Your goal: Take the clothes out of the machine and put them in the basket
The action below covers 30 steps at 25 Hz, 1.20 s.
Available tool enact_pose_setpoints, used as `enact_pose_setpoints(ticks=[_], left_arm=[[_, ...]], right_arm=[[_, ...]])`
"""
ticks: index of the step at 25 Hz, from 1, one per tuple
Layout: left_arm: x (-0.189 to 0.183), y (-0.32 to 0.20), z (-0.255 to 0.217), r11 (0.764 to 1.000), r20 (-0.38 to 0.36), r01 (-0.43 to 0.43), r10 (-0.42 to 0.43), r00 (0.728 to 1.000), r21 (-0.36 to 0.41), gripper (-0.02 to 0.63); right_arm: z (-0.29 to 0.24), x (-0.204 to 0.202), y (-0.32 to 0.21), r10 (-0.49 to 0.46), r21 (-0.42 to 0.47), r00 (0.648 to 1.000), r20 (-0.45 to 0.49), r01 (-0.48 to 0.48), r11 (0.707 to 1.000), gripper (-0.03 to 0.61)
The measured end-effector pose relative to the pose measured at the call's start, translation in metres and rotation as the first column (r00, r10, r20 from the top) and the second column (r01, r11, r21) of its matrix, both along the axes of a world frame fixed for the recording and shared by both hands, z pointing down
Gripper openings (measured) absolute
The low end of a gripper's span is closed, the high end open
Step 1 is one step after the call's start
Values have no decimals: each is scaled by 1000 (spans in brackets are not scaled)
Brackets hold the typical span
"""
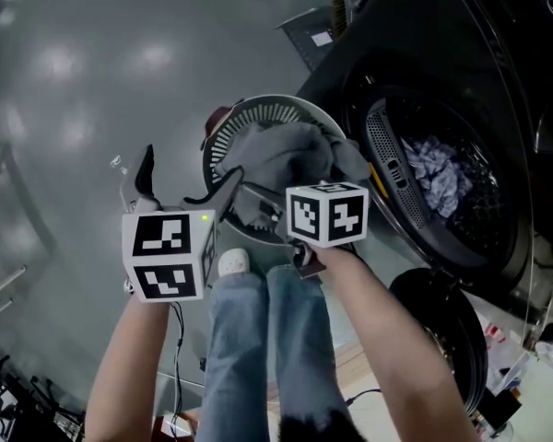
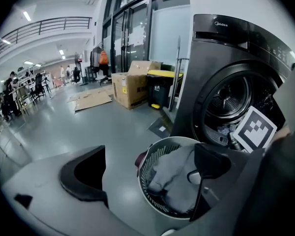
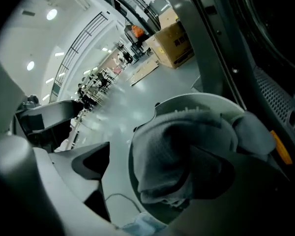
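Observation:
A round white slatted basket stands on the grey floor in front of the dark washing machine. A grey garment lies heaped in the basket. My right gripper hangs just over it, jaws wide apart, pads not pressing the cloth. The left gripper is open too and empty, above the basket's near left side. The machine's round door hangs open, and a blue-white patterned piece of laundry lies in the drum.
The person's jeans legs and a white shoe are right behind the basket. Cardboard boxes and a yellow-lidded bin stand farther back beside the machine. A cable trails on the floor.

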<state>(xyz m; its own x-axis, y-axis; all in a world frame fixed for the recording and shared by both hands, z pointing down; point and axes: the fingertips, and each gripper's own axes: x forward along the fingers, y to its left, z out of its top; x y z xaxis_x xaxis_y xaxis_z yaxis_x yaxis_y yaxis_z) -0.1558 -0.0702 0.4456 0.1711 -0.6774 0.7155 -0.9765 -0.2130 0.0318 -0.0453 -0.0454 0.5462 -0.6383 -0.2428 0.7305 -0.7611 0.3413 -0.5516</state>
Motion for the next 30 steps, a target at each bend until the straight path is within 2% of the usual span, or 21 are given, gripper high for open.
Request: enact_pose_setpoints(ticks=[4, 9, 12, 15, 18, 21, 25, 27, 30], left_arm=[[3, 2, 3, 1000, -2, -6, 6, 1000, -7, 566], [9, 2, 7, 1000, -4, -16, 16, 1000, -10, 566], [12, 3, 10, 1000, -4, -18, 18, 1000, -17, 566], [16, 3, 14, 999, 0, -24, 24, 1000, -26, 566], [24, 3, 19, 999, -4, -23, 23, 1000, -36, 566], [38, 3, 28, 998, -3, -23, 23, 1000, -64, 566], [70, -1, 39, 992, -22, -68, 66, 998, -104, 566], [91, 0, 42, 987, -47, -103, 98, 994, -121, 566], [117, -3, 41, 982, -62, -149, 143, 988, -114, 566]], right_arm=[[4, 33, -17, 11, 119, 988, -157, 8, 993, 506], [21, 80, -19, -1, 136, 957, -291, 42, 990, 506], [26, 121, -20, 32, 152, 923, -383, 29, 988, 506], [24, 169, -26, 100, 202, 866, -490, 1, 979, 506], [21, 218, -31, 161, 237, 792, -589, -21, 971, 506], [16, 261, -36, 207, 264, 704, -680, -28, 964, 506], [9, 310, -43, 309, 324, 574, -758, -80, 943, 506], [3, 325, -53, 343, 372, 542, -767, -60, 926, 506], [-8, 340, -83, 394, 468, 534, -748, 2, 884, 506]])
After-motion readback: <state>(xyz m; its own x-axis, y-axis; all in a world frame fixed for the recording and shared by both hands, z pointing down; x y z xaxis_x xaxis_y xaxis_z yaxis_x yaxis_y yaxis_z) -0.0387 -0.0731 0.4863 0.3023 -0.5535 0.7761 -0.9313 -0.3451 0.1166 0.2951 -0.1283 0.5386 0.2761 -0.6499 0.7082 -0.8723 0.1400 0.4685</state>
